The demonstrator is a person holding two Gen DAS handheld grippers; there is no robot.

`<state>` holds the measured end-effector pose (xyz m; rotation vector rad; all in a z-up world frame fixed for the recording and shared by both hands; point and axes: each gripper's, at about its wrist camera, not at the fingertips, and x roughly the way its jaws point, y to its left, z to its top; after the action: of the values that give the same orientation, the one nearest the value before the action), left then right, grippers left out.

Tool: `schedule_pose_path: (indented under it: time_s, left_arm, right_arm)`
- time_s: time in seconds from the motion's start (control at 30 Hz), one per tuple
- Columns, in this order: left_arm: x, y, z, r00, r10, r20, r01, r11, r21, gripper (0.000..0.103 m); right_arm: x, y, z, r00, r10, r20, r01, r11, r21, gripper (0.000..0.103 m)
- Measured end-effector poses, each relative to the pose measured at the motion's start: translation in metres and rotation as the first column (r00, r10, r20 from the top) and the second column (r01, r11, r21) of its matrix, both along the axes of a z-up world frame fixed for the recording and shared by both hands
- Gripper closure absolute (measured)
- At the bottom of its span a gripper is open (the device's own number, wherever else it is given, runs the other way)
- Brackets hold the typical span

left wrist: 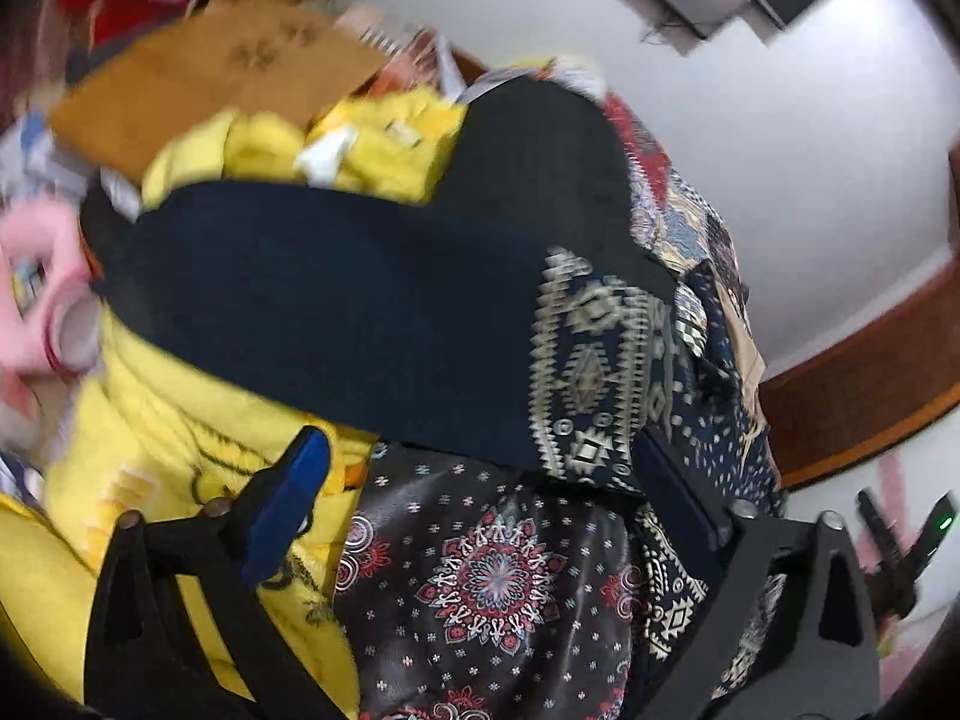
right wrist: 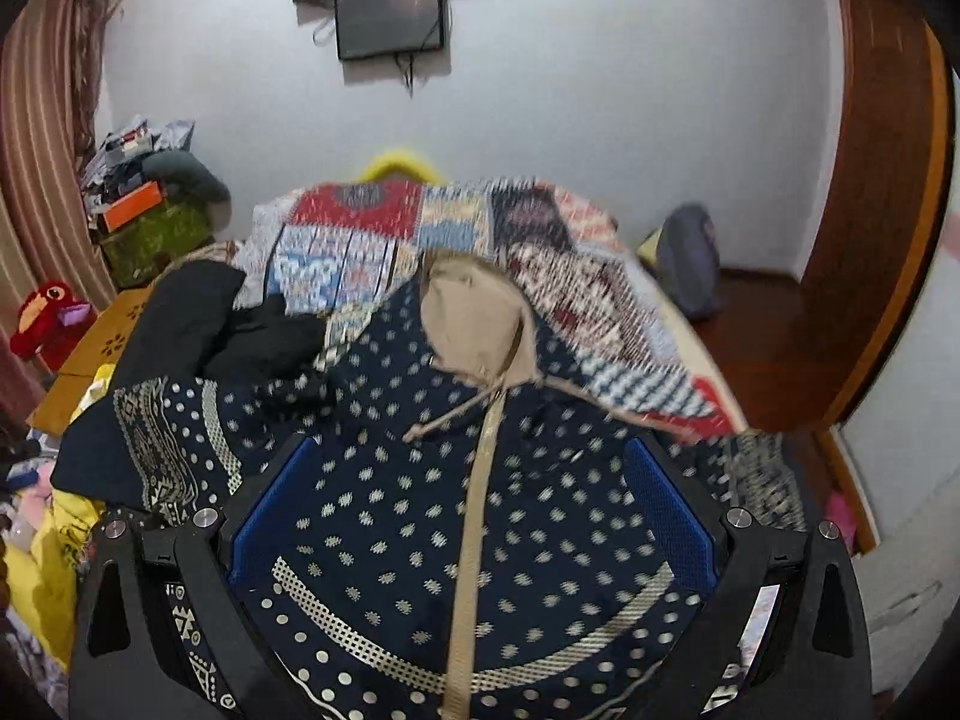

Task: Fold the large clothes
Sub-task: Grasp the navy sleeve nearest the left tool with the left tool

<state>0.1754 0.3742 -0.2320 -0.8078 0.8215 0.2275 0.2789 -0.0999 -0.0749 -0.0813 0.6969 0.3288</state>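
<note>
A navy garment [right wrist: 390, 516] with cream dots and gold geometric borders is spread over a heap on the bed. Its beige neck lining [right wrist: 474, 312] and a drawstring face up. My right gripper [right wrist: 471, 444] is open, its blue pads [right wrist: 270, 516] wide apart with the dotted cloth lying between them. In the left wrist view the same garment's patterned border [left wrist: 594, 360] drapes over the pile. My left gripper [left wrist: 480, 435] is open just below it, over a dark mandala-print cloth [left wrist: 492, 582]. Motion blurs both views.
Yellow clothing [left wrist: 180, 420] lies left of the left gripper. A patchwork quilt [right wrist: 456, 228] covers the bed behind the garment. There is a cardboard box [left wrist: 210, 72], a red plush toy [right wrist: 48, 318], a backpack [right wrist: 690, 258] on the floor, a wooden door frame [right wrist: 888, 180] and a wall screen [right wrist: 390, 12].
</note>
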Motion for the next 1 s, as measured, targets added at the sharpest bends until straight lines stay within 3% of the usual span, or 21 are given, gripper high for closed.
schedule_pose_path:
  time_s: [0.1, 0.17, 0.33, 0.53, 0.63, 0.77, 1.0]
  left_arm:
    - [-0.001, 0.019, -0.028, 0.999, 0.023, 0.029, -0.019, 0.992, -0.127, 0.006]
    - [-0.001, 0.030, -0.040, 0.998, 0.057, 0.022, -0.053, 0.985, -0.165, 0.009]
    - [0.001, 0.056, -0.063, 0.992, 0.130, -0.003, -0.127, 0.969, -0.214, 0.016]
    - [0.007, 0.069, -0.078, 0.986, 0.163, -0.038, -0.167, 0.961, -0.222, 0.019]
    - [0.010, 0.071, -0.079, 0.983, 0.173, -0.059, -0.181, 0.966, -0.185, 0.028]
    - [0.008, 0.071, -0.074, 0.976, 0.195, -0.102, -0.206, 0.972, -0.115, 0.052]
    - [0.005, 0.063, -0.037, 0.967, 0.230, -0.109, -0.222, 0.972, 0.080, 0.082]
  right_arm:
    - [0.010, 0.005, -0.020, 0.998, 0.007, -0.066, -0.007, 1.000, -0.006, 0.003]
    - [0.013, 0.008, -0.030, 0.996, 0.009, -0.092, -0.011, 1.000, -0.020, 0.003]
    - [0.018, 0.011, -0.045, 0.992, 0.006, -0.123, -0.013, 0.999, -0.052, 0.003]
    - [0.023, 0.012, -0.053, 0.990, -0.004, -0.142, -0.006, 0.998, -0.068, 0.003]
    - [0.024, 0.011, -0.055, 0.989, -0.009, -0.149, -0.002, 0.997, -0.072, 0.003]
    - [0.024, 0.010, -0.056, 0.988, -0.015, -0.151, 0.003, 0.997, -0.078, 0.003]
    - [0.018, 0.009, -0.048, 0.993, -0.004, -0.122, -0.010, 0.993, -0.115, 0.003]
